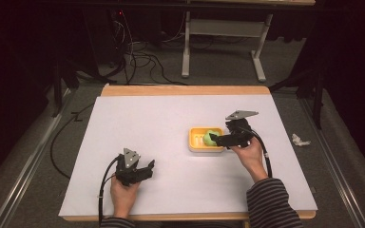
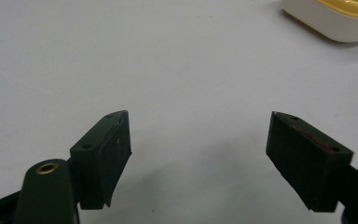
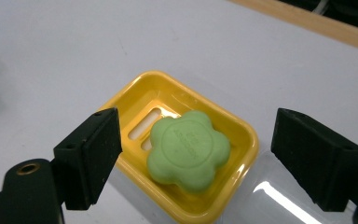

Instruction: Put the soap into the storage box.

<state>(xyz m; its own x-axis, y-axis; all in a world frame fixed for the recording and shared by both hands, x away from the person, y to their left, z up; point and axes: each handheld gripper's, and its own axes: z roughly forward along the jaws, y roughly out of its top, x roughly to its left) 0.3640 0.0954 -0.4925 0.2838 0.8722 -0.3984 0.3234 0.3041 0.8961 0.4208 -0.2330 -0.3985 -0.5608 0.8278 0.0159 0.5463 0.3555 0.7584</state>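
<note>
Lying in a yellow soap dish (image 3: 242,140) is a green flower-shaped soap (image 3: 188,150), tilted against the dish's slotted floor. The dish is seen on a white table (image 1: 161,123), right of the table's middle. The right gripper (image 3: 196,156) is held just above the dish, its jaws spread wide on either side of the soap and closed on nothing; no contact with the soap can be made out. In the high view the right hand (image 1: 249,154) is placed just to the right of the dish. The left gripper (image 2: 198,158) is held well to the left of the dish and nearer the person, its jaws wide apart and empty over bare table.
</note>
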